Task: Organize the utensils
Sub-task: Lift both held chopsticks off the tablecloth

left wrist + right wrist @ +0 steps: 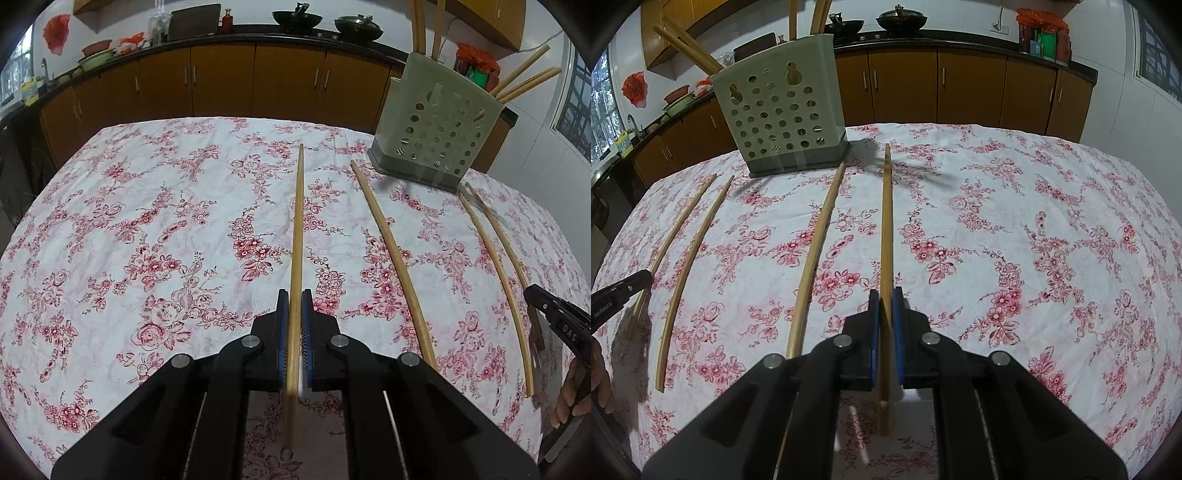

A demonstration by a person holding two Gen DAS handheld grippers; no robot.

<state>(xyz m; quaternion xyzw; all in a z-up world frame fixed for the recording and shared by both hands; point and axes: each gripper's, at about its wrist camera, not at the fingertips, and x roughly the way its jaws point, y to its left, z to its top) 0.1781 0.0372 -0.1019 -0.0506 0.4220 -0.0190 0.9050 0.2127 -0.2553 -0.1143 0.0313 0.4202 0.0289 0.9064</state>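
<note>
Left wrist view: the left claw [295, 299] is clamped on a wooden chopstick [298, 229], its blue pads pressed to either side of the stick near its lower end. That chopstick runs straight up the middle of the picture over the floral tablecloth [147, 240] that covers the counter. To its right a second chopstick [391, 254] lies flat on the cloth, and further right a pair of chopsticks [498, 266] lies side by side, their far tips close to the base of the perforated chopstick holder [439, 125]. The holder stands upright at the far right of the counter with several chopsticks leaning out of its top. At the right edge the right claw [535, 295] shows as a dark tip over the near part of the outermost stick, with the fingers [570, 395] of a person's hand below it. Kitchen cabinets [221, 81] line the back wall.

Right wrist view: the right claw [886, 299] is clamped on another chopstick [886, 236], which points toward the far edge of the counter. Just left of it a loose chopstick [816, 254] lies on the cloth, its far tip near the holder's [779, 110] base. Further left lie two more chopsticks [690, 258], and the tip of the left claw [646, 278] sits at the left edge over the outermost one
</note>
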